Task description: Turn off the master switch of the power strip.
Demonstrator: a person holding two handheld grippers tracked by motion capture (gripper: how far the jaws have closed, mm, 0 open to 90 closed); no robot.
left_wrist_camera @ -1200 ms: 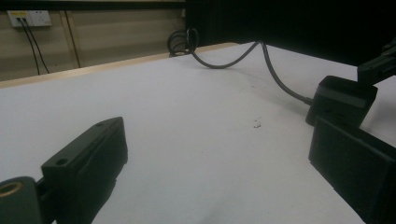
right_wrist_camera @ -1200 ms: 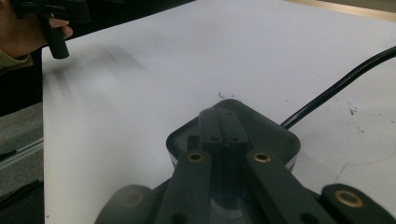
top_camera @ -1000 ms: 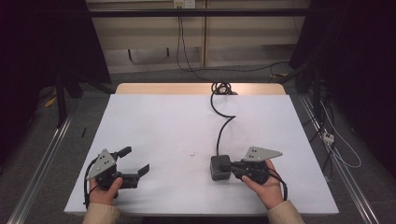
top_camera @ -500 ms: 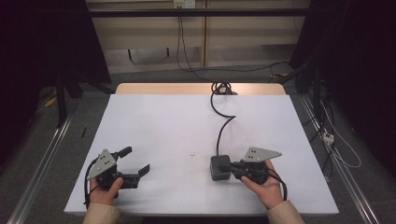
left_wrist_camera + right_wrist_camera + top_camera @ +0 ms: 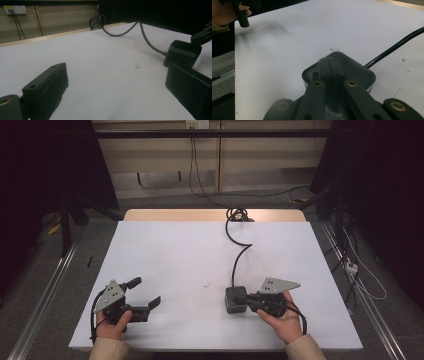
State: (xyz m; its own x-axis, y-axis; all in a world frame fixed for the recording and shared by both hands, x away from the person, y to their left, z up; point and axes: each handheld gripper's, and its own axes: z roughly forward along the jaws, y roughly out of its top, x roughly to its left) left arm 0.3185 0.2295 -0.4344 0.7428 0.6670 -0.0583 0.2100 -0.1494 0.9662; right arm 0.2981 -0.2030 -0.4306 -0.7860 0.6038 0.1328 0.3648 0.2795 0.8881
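1. White counter [image 5: 190, 250] spreads under both grippers, with a bare wooden strip along its far edge and a dim room of dark curtains and a pale wall behind.
2. Nearest on the left, a hand [image 5: 114, 324] holds the left gripper [image 5: 145, 295]; its jaws stand wide apart, released, with only bare counter between them.
3. Nearest on the right, the other hand [image 5: 285, 320] holds the right gripper [image 5: 239, 301]; its jaws are pressed together, tips resting against the top of a black box [image 5: 234, 299].
4. That black box [image 5: 342, 67] sits directly under the closed jaw tips; whether they pinch any part of it cannot be told.
5. Beyond the jaws, a black cable [image 5: 239, 251] leaves the box and snakes to a coil at the counter's far edge.
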